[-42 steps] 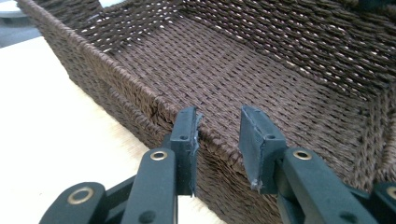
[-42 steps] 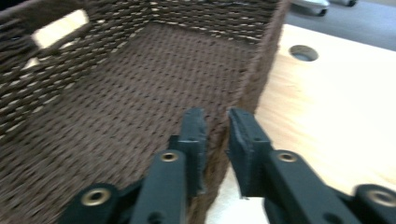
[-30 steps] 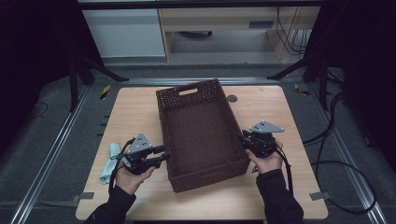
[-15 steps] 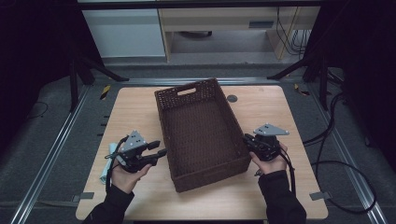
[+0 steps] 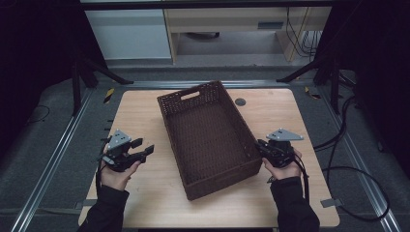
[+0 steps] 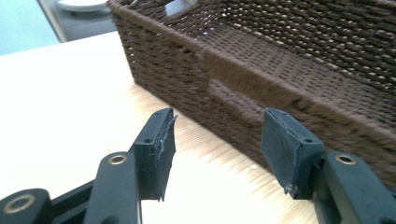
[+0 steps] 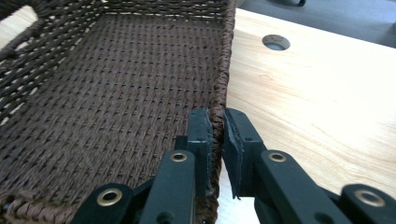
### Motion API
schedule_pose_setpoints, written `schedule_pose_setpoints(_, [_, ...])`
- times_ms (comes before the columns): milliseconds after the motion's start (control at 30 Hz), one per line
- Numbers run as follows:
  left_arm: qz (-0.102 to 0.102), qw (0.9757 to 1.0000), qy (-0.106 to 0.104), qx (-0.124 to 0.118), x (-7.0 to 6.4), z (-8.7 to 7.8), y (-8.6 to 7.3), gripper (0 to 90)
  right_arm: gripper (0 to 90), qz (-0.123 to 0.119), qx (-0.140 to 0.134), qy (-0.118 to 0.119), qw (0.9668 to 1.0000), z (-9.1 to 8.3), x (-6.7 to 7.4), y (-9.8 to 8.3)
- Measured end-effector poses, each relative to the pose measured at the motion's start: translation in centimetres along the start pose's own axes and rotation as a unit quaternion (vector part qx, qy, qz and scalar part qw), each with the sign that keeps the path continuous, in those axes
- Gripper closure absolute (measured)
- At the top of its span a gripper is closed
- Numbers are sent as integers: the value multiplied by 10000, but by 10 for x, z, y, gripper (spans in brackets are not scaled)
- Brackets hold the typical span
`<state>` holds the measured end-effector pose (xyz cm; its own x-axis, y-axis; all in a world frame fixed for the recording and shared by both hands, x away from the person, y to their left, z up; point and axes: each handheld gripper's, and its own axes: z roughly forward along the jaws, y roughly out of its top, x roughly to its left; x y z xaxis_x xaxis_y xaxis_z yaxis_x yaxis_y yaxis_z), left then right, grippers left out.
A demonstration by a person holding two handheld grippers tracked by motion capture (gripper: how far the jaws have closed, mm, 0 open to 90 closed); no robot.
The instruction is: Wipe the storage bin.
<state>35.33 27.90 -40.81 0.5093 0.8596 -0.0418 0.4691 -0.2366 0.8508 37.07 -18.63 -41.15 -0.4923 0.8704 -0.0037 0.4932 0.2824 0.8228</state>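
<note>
One brown woven basket (image 5: 208,137) sits on one wooden table (image 5: 140,108), set at a slant near the table's middle, with one handle slot cut in its far end wall; the table top also carries one round hole (image 5: 240,102) just beyond the basket's far right corner. Two hand-held grippers are present, one in each of the person's hands. The left gripper (image 5: 145,151) lies apart from the basket, over bare table near its left long wall; its jaws have just been opening and now stand wide, with nothing between them, and in the left gripper view its two pads (image 6: 161,149) frame only table and the basket's outer wall (image 6: 243,93) beyond. The right gripper (image 5: 258,147) is at the basket's right long wall, near the front corner; in the right gripper view its jaws are clamped on the rim (image 7: 219,114), one pad inside the basket and one outside.
</note>
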Motion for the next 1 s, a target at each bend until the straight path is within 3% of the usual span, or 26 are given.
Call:
schedule_pose_setpoints(300, [-19,9999,95,60,5,3,-3,413,810,68,-98,-336,9994,9,-14,3])
schedule_pose_setpoints(633, [-8,9999,116,93,7,4,-4,403,795,72,-130,-514,9986,14,-20,4])
schedule_pose_setpoints(900, [-28,9999,133,70,9,1,-5,397,451,118,-406,-451,9981,-11,-9,1])
schedule_pose_setpoints(933, [-28,9999,133,70,9,1,-5,397,451,118,-406,-451,9981,-11,-9,1])
schedule_pose_setpoints(1000, [-23,9999,139,65,9,1,-5,397,368,151,-406,-411,9982,-19,-2,-4])
